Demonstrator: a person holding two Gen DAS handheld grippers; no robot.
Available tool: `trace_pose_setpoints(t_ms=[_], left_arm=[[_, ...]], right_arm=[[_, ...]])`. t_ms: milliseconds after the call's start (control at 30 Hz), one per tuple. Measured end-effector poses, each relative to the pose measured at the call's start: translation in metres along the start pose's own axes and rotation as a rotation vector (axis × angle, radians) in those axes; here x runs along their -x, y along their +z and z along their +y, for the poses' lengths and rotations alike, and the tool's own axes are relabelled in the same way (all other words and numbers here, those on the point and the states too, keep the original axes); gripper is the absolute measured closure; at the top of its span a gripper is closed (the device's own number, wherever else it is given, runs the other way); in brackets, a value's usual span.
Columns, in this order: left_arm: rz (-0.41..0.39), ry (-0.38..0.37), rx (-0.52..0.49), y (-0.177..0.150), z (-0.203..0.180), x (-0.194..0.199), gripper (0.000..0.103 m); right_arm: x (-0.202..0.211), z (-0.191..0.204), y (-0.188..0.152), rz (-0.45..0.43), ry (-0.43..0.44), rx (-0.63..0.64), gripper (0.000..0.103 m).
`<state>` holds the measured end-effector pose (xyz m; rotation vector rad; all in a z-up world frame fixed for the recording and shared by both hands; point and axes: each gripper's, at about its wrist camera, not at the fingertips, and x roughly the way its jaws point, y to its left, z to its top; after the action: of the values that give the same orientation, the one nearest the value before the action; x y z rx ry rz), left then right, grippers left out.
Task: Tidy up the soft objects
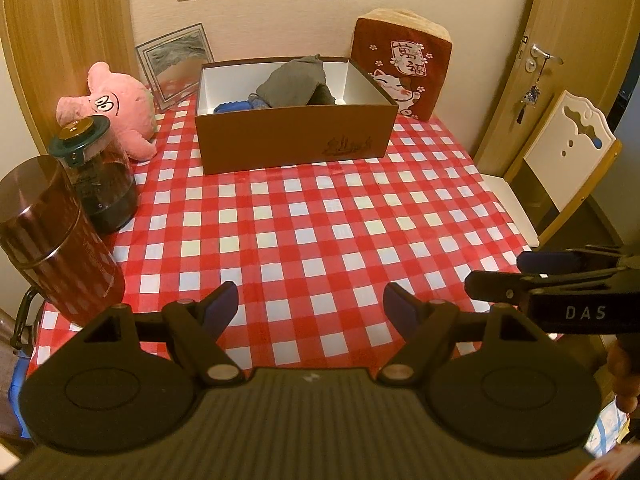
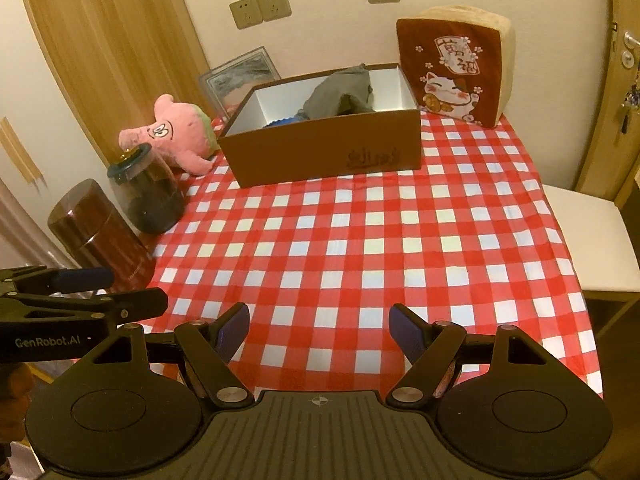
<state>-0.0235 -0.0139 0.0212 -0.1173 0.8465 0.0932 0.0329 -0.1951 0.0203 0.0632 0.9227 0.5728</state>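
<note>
A brown cardboard box stands at the back of the checked table, holding a grey cloth and something blue. A pink plush pig lies left of the box. A red cushion with a cat picture leans on the wall at the back right. My left gripper hovers open over the near table edge, nothing between its fingers. My right gripper is open and empty too, beside the left one.
A dark glass jar with a green lid and a brown tin canister stand along the left edge. A framed picture leans on the wall. A white chair stands to the right, by a wooden door.
</note>
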Motion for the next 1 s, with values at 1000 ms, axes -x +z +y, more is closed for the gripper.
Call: trace_pose_setpoints(t_ms=[1000], left_arm=[[-0.004, -0.004, -0.001, 0.0034, -0.0039, -0.0005, 0.025]], right_arm=[[-0.0013, -0.0006, -0.0003, 0.004, -0.001, 0.0, 0.026]])
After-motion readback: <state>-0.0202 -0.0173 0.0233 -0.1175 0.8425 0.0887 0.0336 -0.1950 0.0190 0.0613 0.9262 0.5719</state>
